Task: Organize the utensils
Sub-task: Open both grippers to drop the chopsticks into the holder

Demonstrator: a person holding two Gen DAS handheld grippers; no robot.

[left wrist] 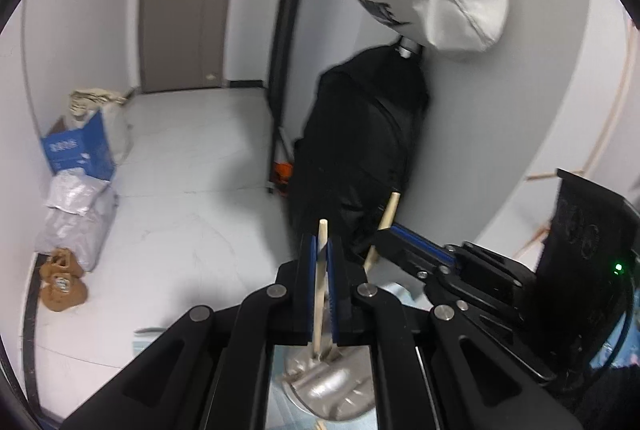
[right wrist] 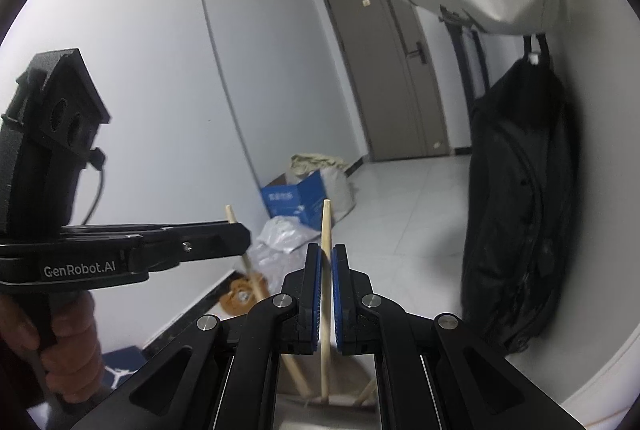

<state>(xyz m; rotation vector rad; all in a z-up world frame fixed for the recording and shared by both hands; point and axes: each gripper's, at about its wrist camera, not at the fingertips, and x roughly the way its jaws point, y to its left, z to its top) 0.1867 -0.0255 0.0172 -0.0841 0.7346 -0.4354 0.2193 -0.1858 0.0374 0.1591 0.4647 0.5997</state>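
Each gripper — left (left wrist: 319, 254), right (right wrist: 327, 262) — pinched one wooden chopstick (left wrist: 321, 270) upright over a metal dish (left wrist: 332, 386).

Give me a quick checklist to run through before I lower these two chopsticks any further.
1. Left gripper shut on its chopstick: ok.
2. Right gripper shut on the other chopstick: ok.
3. Both chopsticks roughly upright: ok.
4. The two grippers apart, not colliding: ok.
5. Metal holder sits below the left chopstick: ok.
6. Lower tips already seated in the holder: cannot tell.
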